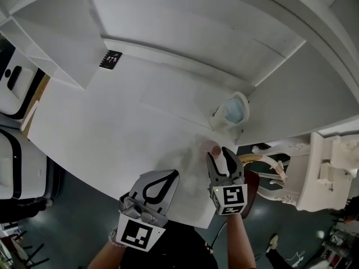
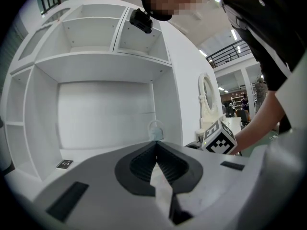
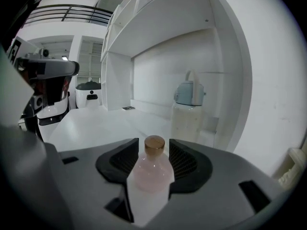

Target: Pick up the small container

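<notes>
Now right claw [image 3: 153,146] spread around small container [image 3: 152,170], left claw [image 2: 156,145] pressed together.

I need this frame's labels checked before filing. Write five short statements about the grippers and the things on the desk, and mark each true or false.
1. The left gripper is shut with nothing between its jaws. True.
2. The right gripper is shut and empty. False: its jaws stand apart with the small pink bottle upright between them.
3. The small pink bottle has a brown cap. True.
4. The tall white container with the pale blue lid lies on its side. False: it stands upright at the back of the desk, near the side wall.
5. A black marker card lies on the desk, far from the small pink bottle. True.
</notes>
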The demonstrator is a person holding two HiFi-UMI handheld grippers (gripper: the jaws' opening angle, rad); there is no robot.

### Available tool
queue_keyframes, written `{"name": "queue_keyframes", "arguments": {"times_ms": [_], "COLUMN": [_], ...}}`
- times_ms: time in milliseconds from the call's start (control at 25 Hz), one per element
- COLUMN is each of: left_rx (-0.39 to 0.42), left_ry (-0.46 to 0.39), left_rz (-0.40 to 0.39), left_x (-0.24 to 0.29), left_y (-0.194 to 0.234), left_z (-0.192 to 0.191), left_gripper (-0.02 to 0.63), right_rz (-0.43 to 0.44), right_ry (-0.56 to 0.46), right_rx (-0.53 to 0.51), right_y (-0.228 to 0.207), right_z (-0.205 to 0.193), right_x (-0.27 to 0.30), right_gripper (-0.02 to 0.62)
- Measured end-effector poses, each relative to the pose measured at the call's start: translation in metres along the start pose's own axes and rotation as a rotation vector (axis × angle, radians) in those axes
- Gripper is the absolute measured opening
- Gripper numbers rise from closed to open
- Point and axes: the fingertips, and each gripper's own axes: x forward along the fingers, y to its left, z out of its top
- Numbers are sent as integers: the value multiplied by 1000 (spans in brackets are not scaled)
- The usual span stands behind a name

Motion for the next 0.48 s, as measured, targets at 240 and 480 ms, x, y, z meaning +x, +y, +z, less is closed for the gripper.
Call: {"name": "queue_keyframes", "arguments": {"times_ms": [240,480], "left_rx": [7,7], "left_ry": [10,14], "left_rz": [0,7], "left_x": [5,10], "left_y": [-4,-5], "left_z": [-2,-4], "left_gripper": [2,2], "right_rz": [22,32], "right_ry": [-1,-23], "right_rx": [-20,-16], "right_y": [1,2], "right_z": [-3,-2], "right_x": [10,17], "right_gripper": [183,181]}}
